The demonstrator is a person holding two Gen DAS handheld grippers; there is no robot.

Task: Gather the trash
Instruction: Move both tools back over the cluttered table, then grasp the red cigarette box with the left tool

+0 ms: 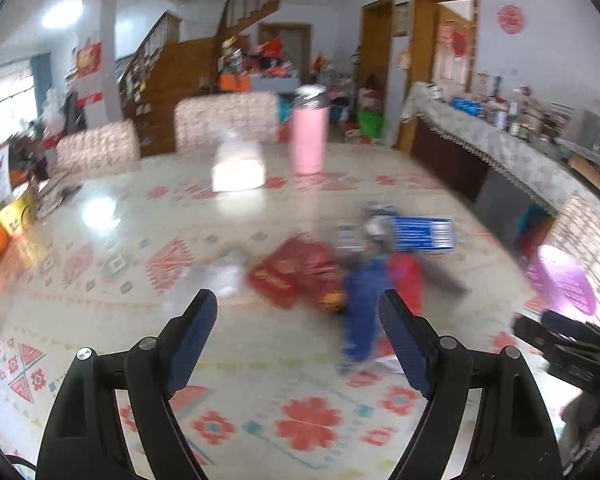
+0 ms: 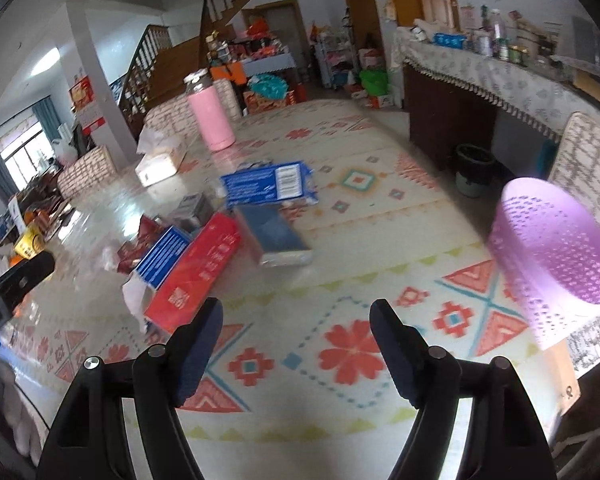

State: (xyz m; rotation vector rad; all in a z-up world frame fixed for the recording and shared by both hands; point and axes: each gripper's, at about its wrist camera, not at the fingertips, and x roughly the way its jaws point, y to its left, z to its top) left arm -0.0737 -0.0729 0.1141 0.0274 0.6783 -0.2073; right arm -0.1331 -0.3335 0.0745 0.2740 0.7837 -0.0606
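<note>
Cardboard and thin printed wrappers make up the trash, so it should be light, easily crushed and apt to slide on the glossy patterned cloth of the desk (image 1: 100, 240). In the left wrist view, blurred by motion, the left gripper (image 1: 300, 320) hangs with its jaws spread wide and nothing between them, facing the pile: a red box (image 1: 292, 276), a blue wrapper (image 1: 364, 312) just beside it and a blue striped box (image 1: 424, 234) behind. A pink flask (image 1: 309, 132) and a white tissue box (image 1: 239, 168) stand farther back, well apart from the pile; neither looks like trash. In the right wrist view the right gripper (image 2: 296, 324) is also wide open and empty, over bare cloth near the desk's front. The litter lies ahead and to its left: a long red box (image 2: 196, 276), a blue box (image 2: 165, 256) touching it, a flat blue packet (image 2: 270, 186) and a dark box (image 2: 274, 236). A purple perforated basket (image 2: 556, 256) sits at the right edge, probably the bin. The boxes are best pinched across a narrow side or an open flap; the flat packet needs a raised edge.
</note>
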